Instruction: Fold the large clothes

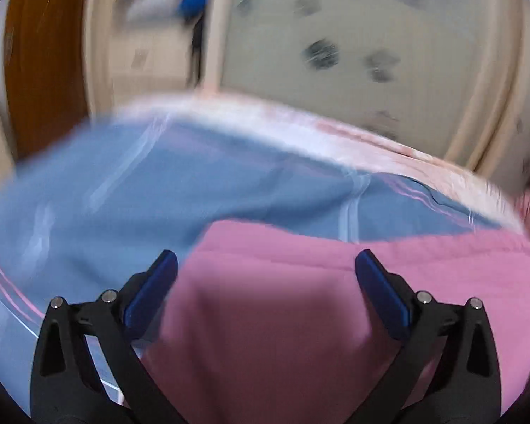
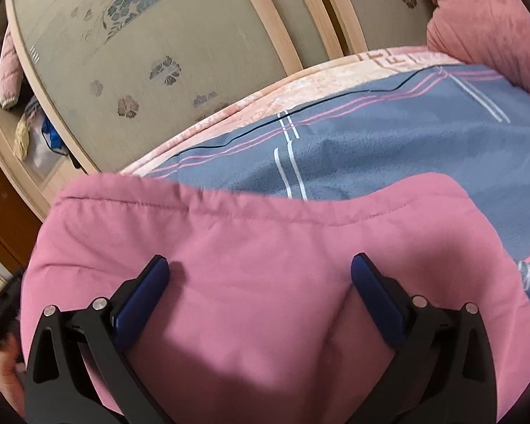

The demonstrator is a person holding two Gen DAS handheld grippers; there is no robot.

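Observation:
A large pink padded garment point(image 2: 251, 247) lies on a blue-grey bed cover point(image 2: 406, 141). My right gripper point(image 2: 259, 266) is open, its blue pads point(image 2: 141, 300) spread wide just above the pink cloth, holding nothing. In the blurred left wrist view the same pink garment point(image 1: 282, 300) fills the lower middle. My left gripper point(image 1: 266, 259) is open over its left edge, with the left pad point(image 1: 152, 293) over the blue cover point(image 1: 123, 194). It holds nothing.
A pale pink blanket point(image 2: 300, 84) edges the bed. Behind stands a wardrobe with frosted flower-patterned sliding doors point(image 2: 141, 53) and an open shelf with clothes point(image 2: 35, 130). A rolled pink quilt point(image 2: 487, 24) lies at the right end of the bed.

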